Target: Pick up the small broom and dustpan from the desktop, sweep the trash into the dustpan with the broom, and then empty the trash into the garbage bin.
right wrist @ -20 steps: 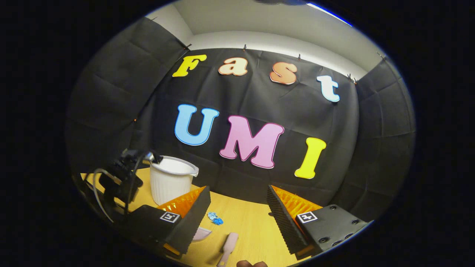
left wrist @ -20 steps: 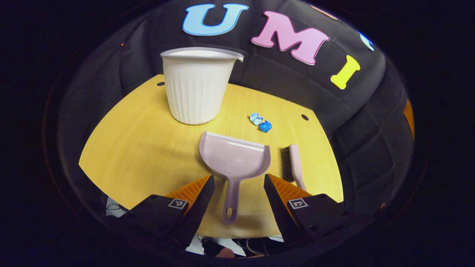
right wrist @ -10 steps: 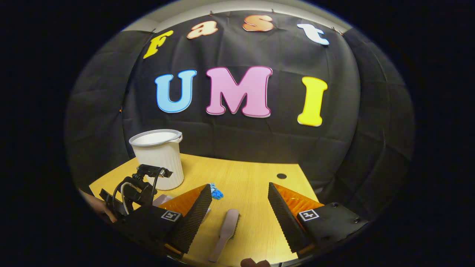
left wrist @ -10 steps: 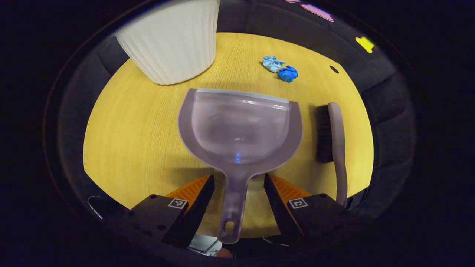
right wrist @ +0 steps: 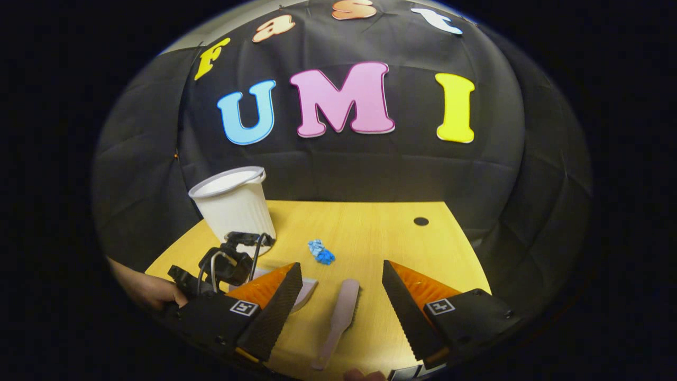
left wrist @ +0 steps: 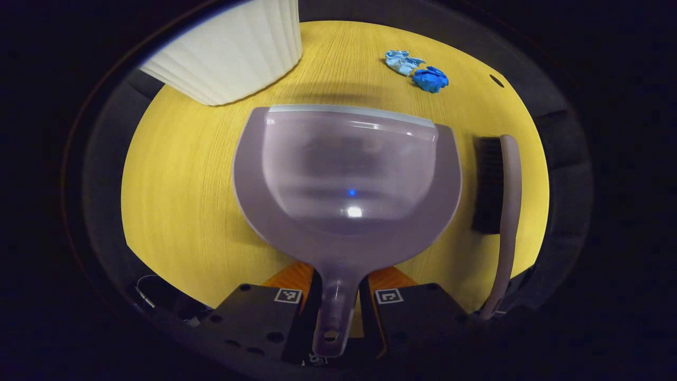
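so the surface (left wrist: 180, 174) is a yellow wood-grain desktop with a small dark round hole (right wrist: 421, 221) near its far right corner, and black cloth hangs as the booth wall behind and beside it. a pale strip of room wall shows above the cloth in the right gripper view.

the white ribbed plastic garbage bin (left wrist: 227, 53) stands upright at the far left of the surface. two crumpled scraps of blue trash (left wrist: 418, 71), one lighter and one darker, lie touching each other to the right of the bin, well apart from it.

the translucent mauve plastic dustpan (left wrist: 346, 174) lies flat in the middle, open lip facing the bin. the left gripper (left wrist: 337, 299) is pinching its handle, a finger pressed on each side.

the small pinkish broom with dark bristles (left wrist: 502, 196) lies just beside the dustpan's right edge. the right gripper (right wrist: 341, 296) hangs above it with fingers spread wide, gripping nothing.

a hand (right wrist: 145, 288) holds the left gripper at the surface's near left edge.
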Tool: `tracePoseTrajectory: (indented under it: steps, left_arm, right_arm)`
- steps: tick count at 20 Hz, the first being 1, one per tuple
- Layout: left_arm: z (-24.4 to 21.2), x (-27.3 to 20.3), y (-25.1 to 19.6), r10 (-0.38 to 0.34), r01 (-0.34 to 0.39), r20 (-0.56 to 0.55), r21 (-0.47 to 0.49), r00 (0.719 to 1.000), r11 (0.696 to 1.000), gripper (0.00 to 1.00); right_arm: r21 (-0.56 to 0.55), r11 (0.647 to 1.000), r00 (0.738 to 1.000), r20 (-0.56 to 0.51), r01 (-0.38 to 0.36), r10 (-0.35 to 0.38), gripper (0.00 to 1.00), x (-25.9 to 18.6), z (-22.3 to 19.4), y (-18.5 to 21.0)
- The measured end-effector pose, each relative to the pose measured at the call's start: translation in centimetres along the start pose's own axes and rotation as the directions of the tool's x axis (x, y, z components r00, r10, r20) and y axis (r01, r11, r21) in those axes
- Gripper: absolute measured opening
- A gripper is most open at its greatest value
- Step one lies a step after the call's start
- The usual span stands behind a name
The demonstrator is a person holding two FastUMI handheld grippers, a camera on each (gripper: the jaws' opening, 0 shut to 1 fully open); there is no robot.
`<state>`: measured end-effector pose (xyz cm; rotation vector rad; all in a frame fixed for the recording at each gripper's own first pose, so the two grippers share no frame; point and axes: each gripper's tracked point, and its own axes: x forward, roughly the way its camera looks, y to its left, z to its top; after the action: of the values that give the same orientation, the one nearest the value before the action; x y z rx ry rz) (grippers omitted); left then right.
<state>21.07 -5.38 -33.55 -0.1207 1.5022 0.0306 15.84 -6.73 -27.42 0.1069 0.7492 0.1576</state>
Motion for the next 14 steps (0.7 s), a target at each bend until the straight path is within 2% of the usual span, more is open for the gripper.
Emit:
tracePoseTrajectory:
  steps: [1,2,3,4,5,6,7,8,10,11,12,14]
  left_arm:
    - [0.0,0.3,0.0,-0.015,0.015,0.002,0.013,1.0,1.0,0.31]
    - [0.0,0.2,0.1,-0.027,0.027,0.001,0.024,1.0,0.999,0.3]
    - [-0.1,0.2,0.1,-0.047,0.047,0.003,0.039,0.999,0.998,0.29]
    - [-0.1,0.2,0.2,-0.066,0.066,0.006,0.057,0.998,0.996,0.29]
    - [-0.2,0.3,0.3,-0.085,0.084,0.007,0.081,0.996,0.993,0.29]
    - [-0.4,0.4,0.5,-0.099,0.097,0.012,0.109,0.995,0.989,0.29]
    - [-0.5,0.4,0.9,-0.114,0.11,0.019,0.14,0.993,0.984,0.29]
    - [-0.6,0.4,1.1,-0.129,0.123,0.029,0.164,0.991,0.979,0.29]
    - [-1.0,0.4,1.5,-0.163,0.151,0.041,0.212,0.986,0.965,0.29]
    - [-1.2,0.4,1.9,-0.178,0.162,0.052,0.229,0.983,0.96,0.29]
    - [-1.4,0.6,2.3,-0.189,0.171,0.058,0.235,0.98,0.957,0.29]
    - [-2.2,0.6,2.8,-0.224,0.206,0.056,0.228,0.973,0.952,0.29]
  right_arm:
    - [0.018,1.0,0.999,-0.031,0.022,-0.021,0.99,0.3,-0.6,-0.1]
    - [0.026,0.999,0.997,-0.063,0.047,-0.046,0.93,0.5,-1.3,0.0]
    - [0.028,0.997,0.993,-0.094,0.07,-0.068,0.98,0.5,-1.9,0.3]
    - [0.025,0.995,0.987,-0.135,0.095,-0.091,0.89,0.6,-2.7,0.7]
    - [0.022,0.993,0.978,-0.178,0.112,-0.106,0.96,0.7,-3.6,1.3]
    - [0.009,0.991,0.968,-0.215,0.131,-0.126,0.96,0.9,-4.5,1.9]
    - [0.009,0.987,0.952,-0.268,0.159,-0.151,0.87,0.8,-5.7,2.0]
    - [0.028,0.984,0.933,-0.324,0.177,-0.159,0.96,1.1,-6.9,2.4]
    - [0.057,0.974,0.87,-0.465,0.218,-0.167,0.96,1.5,-10.4,3.3]
    - [0.046,0.97,0.837,-0.517,0.239,-0.182,0.89,1.8,-11.8,3.1]
    - [0.022,0.966,0.795,-0.573,0.259,-0.2,0.97,2.1,-13.1,2.6]
    - [-0.03,0.955,0.737,-0.629,0.295,-0.247,0.98,3.1,-15.0,1.2]
